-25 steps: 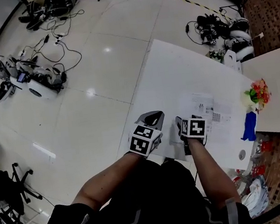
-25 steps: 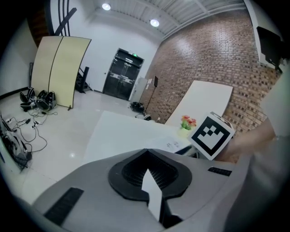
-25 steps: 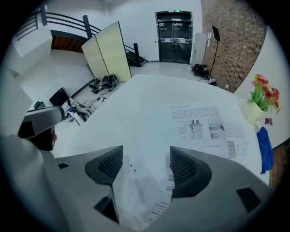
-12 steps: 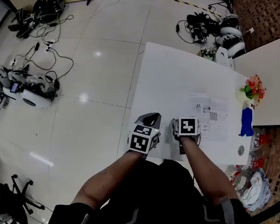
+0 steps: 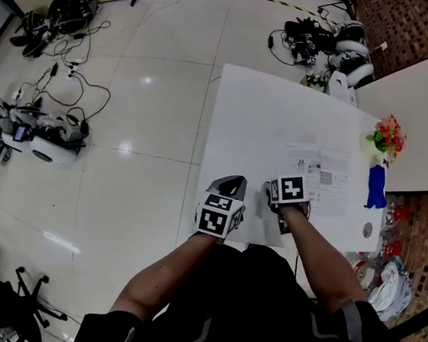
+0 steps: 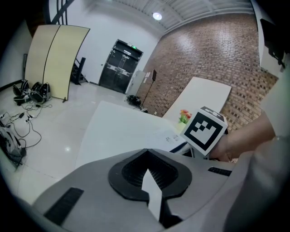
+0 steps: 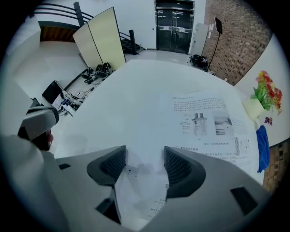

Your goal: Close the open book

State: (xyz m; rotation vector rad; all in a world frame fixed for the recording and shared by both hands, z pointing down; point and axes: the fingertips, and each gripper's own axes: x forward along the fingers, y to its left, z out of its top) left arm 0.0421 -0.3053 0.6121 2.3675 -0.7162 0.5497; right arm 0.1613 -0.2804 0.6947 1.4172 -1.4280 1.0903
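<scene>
- The open book with white printed pages (image 5: 323, 181) lies flat on the white rectangular table (image 5: 257, 114), right of centre in the head view. Its black text and grey diagrams are too small to read.
- The cube with black-and-white square markers (image 6: 205, 131) on the right gripper shows no letters.
- At the right edge of the head view there is a small pot of red and yellow flowers (image 5: 389, 137), with a blue cloth (image 5: 375, 189) just below it.
- Black cables and white devices (image 5: 36, 127) lie on the glossy floor (image 5: 139, 137) in the upper left.
- The right gripper (image 7: 145, 153) has its jaws clearly apart above a white page of the book and grips nothing.
- The left gripper (image 6: 147, 155) is at the table's near edge, left of the book. Its jaws meet at the tips, with only a thin white slit between the dark pads.
</scene>
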